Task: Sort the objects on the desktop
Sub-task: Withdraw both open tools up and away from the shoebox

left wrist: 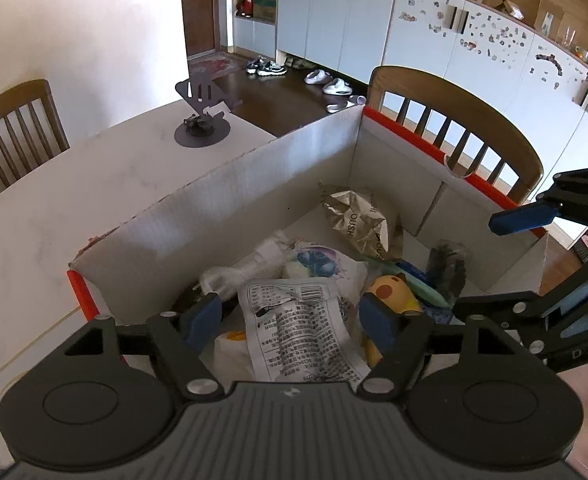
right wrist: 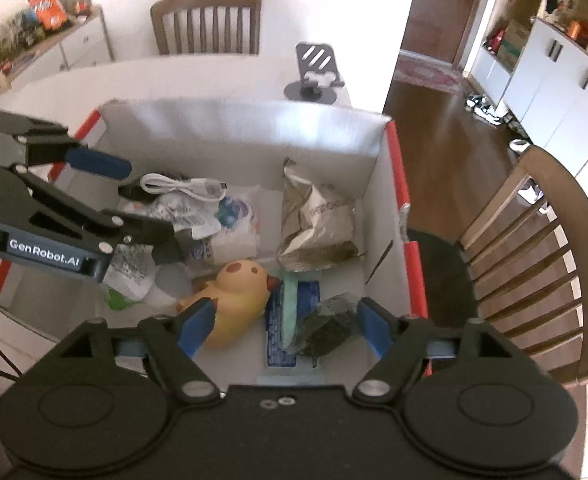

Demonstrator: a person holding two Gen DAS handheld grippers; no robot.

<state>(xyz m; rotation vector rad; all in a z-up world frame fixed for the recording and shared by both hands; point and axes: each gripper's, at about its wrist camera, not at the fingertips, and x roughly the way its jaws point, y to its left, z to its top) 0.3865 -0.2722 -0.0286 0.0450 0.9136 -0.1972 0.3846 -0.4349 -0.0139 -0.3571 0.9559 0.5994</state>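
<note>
A white cardboard box with red edges (left wrist: 229,184) (right wrist: 253,124) stands on the table and holds several items: a gold snack bag (left wrist: 358,216) (right wrist: 318,216), a yellow plush toy (left wrist: 390,292) (right wrist: 237,284), a white printed packet (left wrist: 302,320), a white cable (right wrist: 181,186), a blue packet (right wrist: 294,320) and a dark wrapped item (left wrist: 446,268) (right wrist: 330,324). My left gripper (left wrist: 291,320) is open above the white packet. My right gripper (right wrist: 283,324) is open above the plush toy and dark item. Neither holds anything.
A grey phone stand (left wrist: 201,120) (right wrist: 314,76) sits on the white table (left wrist: 53,200) beyond the box. Wooden chairs (left wrist: 454,120) (right wrist: 534,260) stand around the table. White cabinets (left wrist: 374,20) and shoes (left wrist: 265,68) are on the far side of the floor.
</note>
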